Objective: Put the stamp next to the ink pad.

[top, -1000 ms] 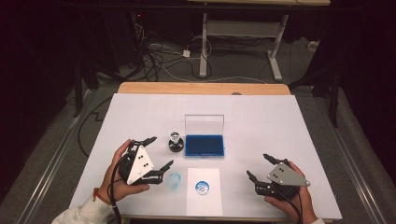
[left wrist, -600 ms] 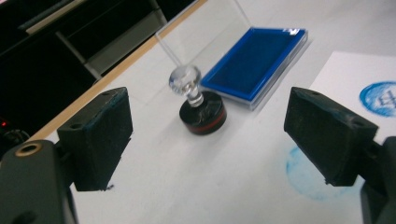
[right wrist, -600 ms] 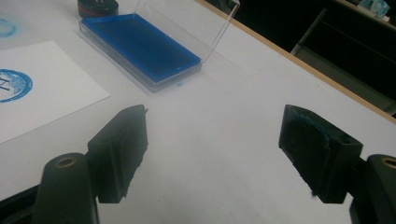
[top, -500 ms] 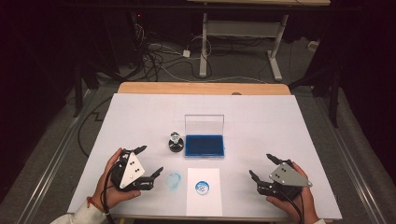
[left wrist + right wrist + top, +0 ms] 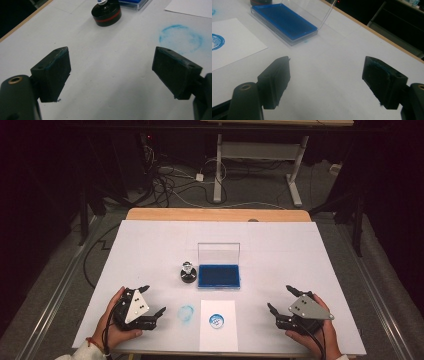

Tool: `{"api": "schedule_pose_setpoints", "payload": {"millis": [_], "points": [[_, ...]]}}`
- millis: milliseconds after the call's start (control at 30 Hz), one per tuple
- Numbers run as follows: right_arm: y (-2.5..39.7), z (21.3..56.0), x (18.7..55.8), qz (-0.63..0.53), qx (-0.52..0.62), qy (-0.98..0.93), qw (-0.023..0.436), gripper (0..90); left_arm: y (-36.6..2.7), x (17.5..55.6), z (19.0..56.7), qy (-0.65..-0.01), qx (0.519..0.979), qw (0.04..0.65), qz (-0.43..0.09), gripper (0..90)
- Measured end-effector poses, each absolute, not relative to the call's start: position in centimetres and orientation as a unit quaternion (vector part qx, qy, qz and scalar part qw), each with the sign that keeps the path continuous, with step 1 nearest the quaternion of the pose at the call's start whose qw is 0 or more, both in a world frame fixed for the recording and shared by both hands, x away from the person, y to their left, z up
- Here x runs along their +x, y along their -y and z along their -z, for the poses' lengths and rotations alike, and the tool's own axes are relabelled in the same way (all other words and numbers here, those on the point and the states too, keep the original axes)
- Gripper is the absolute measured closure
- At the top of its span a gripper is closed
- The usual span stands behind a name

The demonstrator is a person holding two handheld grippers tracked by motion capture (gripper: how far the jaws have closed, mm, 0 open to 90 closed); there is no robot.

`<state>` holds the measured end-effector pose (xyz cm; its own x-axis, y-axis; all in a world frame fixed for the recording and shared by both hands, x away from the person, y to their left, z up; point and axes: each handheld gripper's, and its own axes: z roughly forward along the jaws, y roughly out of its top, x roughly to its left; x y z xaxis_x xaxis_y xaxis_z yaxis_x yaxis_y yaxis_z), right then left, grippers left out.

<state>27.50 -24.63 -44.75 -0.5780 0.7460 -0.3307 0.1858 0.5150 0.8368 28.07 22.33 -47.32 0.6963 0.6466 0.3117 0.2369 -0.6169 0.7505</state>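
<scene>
High cam overhead; gripper cams close, tabletop-level.

Bright, even light falls on the white bench, the room behind lies dark, and close-ups look soft.

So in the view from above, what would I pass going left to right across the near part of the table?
Left gripper → round blue smudge on the table → white paper with a blue stamp mark → right gripper.
</scene>
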Motion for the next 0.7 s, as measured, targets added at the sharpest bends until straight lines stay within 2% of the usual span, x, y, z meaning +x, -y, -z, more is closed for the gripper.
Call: {"api": "schedule_pose_setpoints", "payload": {"millis": [700], "points": [[24.33,44.52,26.95,-0.396,0.284,-0.798,0.355,23.0,-22.49,27.74,46.54,-0.259,0.842,0.366,-0.300,15.2]]}}
